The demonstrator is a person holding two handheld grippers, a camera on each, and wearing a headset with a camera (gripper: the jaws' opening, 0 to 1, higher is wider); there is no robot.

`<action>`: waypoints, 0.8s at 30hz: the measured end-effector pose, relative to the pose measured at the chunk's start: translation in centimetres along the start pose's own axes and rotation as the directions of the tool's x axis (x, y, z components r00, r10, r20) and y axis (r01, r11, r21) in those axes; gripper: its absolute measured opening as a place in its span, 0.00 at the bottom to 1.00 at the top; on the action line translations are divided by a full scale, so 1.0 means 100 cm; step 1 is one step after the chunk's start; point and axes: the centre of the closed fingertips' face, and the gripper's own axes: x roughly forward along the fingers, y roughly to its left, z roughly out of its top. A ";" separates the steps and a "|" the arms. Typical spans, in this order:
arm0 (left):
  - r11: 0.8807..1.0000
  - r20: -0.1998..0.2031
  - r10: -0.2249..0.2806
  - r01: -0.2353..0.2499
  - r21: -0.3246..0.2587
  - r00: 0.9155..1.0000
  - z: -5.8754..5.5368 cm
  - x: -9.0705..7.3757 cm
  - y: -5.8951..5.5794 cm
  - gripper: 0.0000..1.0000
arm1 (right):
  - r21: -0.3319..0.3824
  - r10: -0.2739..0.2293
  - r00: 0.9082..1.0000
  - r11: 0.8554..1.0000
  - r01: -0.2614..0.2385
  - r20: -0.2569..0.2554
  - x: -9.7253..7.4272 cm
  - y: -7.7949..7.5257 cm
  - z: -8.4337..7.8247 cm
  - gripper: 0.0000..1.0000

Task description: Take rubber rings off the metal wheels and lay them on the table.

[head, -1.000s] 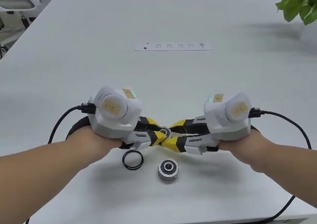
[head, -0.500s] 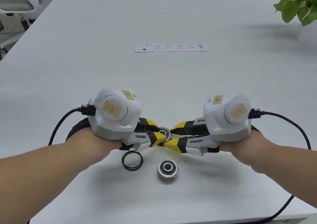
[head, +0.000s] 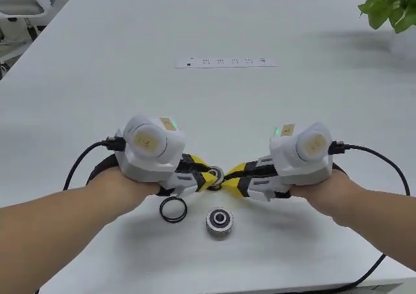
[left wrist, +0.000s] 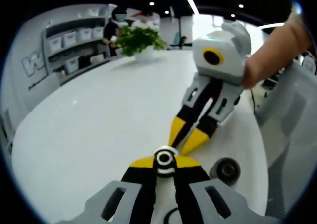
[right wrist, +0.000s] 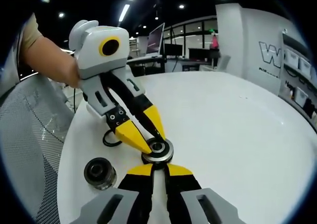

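The left hand-held gripper [head: 207,177] was clamped on a small silver metal wheel [head: 216,174] above the white counter [head: 227,112], likely steadying it for peeling. The right hand-held gripper [head: 229,177], jaws narrow, touched its rim from 3 o'clock; whether it gripped was unclear. A loose black rubber ring [head: 173,209] lay at 7 o'clock, a second metal wheel [head: 220,220] at 6.
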 end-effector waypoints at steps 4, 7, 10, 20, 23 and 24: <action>1.000 -0.001 0.002 -0.002 -0.003 1.000 0.000 0.000 0.000 0.13 | 0.007 -0.003 1.000 1.000 0.003 -0.002 0.000 0.000 0.000 0.04; 1.000 -0.002 0.003 -0.003 -0.004 1.000 0.000 0.000 0.000 0.13 | 0.018 -0.004 1.000 1.000 0.004 0.000 0.000 -0.001 0.000 0.03; 1.000 -0.003 0.005 -0.005 -0.002 1.000 0.000 0.000 0.000 0.13 | 0.021 -0.006 1.000 1.000 0.006 -0.001 0.000 -0.001 -0.001 0.02; 1.000 -0.006 0.009 -0.009 0.005 1.000 0.000 0.000 0.000 0.13 | 0.034 -0.025 1.000 0.999 0.025 -0.008 -0.001 -0.003 -0.001 0.00; 1.000 -0.007 0.011 -0.011 0.007 1.000 0.000 0.000 0.000 0.13 | 0.031 -0.032 0.999 0.999 0.032 -0.015 -0.001 -0.003 -0.001 0.00; 1.000 -0.009 0.013 -0.012 0.007 1.000 0.000 0.000 0.000 0.13 | 0.031 -0.035 0.999 0.999 0.035 -0.018 -0.001 -0.003 -0.001 0.00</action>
